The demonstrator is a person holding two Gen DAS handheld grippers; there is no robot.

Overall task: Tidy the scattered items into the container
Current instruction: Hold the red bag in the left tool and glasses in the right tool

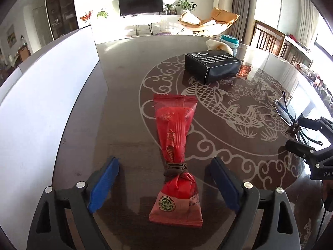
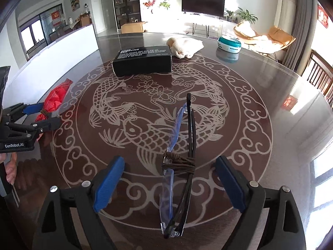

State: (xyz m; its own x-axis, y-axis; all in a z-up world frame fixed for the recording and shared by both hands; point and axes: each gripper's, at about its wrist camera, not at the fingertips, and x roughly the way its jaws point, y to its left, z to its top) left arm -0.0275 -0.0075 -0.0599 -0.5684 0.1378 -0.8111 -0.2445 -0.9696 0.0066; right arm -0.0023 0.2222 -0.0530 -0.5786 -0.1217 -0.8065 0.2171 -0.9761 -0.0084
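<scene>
Blue-padded left tongs (image 1: pixel 164 185) stand wide open on either side of one red packet (image 1: pixel 175 145), which lies flat on the counter (image 1: pixel 124 95) with a brown cord wound round its narrow part. Neither pad touches the packet; it simply lies between them.

Right tongs (image 2: pixel 169 184) are also spread wide, one pad on each side of one pair of glasses (image 2: pixel 179 166), folded and bound with the same sort of brown cord. These pads are clear of the glasses too, so nothing is gripped by either tool.

Taking the black box (image 2: pixel 143 60) as the landmark: there is one such box, lying beyond both tongs near the middle of the counter's far half, on the edge of the pale fish pattern. The packet lies nearer than the box and to its left, close to the counter's edge. The glasses lie nearer than the box and to its right, over the fish pattern. Just behind the box, to its right, sits one cream cloth (image 2: pixel 186 46), and further right of that one teal and white round case (image 2: pixel 229 43). Left of the box, past the counter's edge, runs one long white wall-like surface (image 1: pixel 41 104); whether it is the container I cannot tell.

Part of a hand (image 2: pixel 10 166) shows behind the left tool.
</scene>
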